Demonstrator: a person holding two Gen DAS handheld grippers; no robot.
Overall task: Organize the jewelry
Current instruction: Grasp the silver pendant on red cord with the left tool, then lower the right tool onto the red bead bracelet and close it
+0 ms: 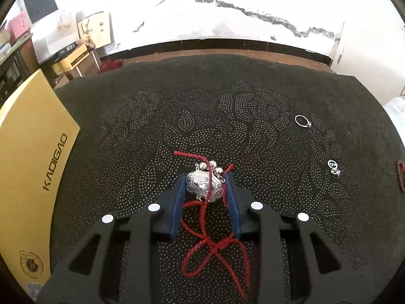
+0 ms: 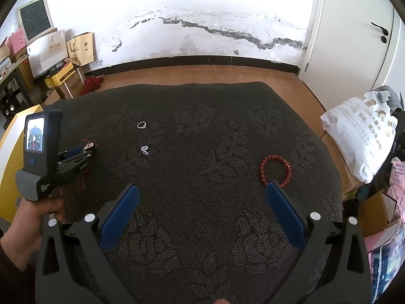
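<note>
1. Left wrist view: a black dotted mat (image 1: 202, 116) with a faint flower pattern covers the work surface below a cracked white wall (image 1: 227, 12); a yellow "KADIGAO" box (image 1: 33, 167) lies at its left edge
2. The left gripper (image 1: 205, 186) pinches a silver lock pendant (image 1: 202, 186) between its blue pads (image 1: 180, 197), both pressed against the pendant's sides, with small silver bells at its far end
3. A red cord (image 1: 215, 248) crosses the pendant and trails in loops on the mat between the gripper's arms
4. Off to the right lie a thin silver ring (image 1: 302, 121) and, nearer, a pair of small earrings (image 1: 333, 167), well apart from the pendant
5. Right wrist view: the same mat, with a wooden floor (image 2: 291, 76), a white door (image 2: 354, 25) and stacked cartons (image 2: 63, 76) behind
6. The right gripper (image 2: 202, 190) is spread wide and empty above the mat; a red bead bracelet (image 2: 275, 170) lies just beyond its right finger
7. At left a hand (image 2: 33, 217) holds the other gripper down on the pendant
</note>
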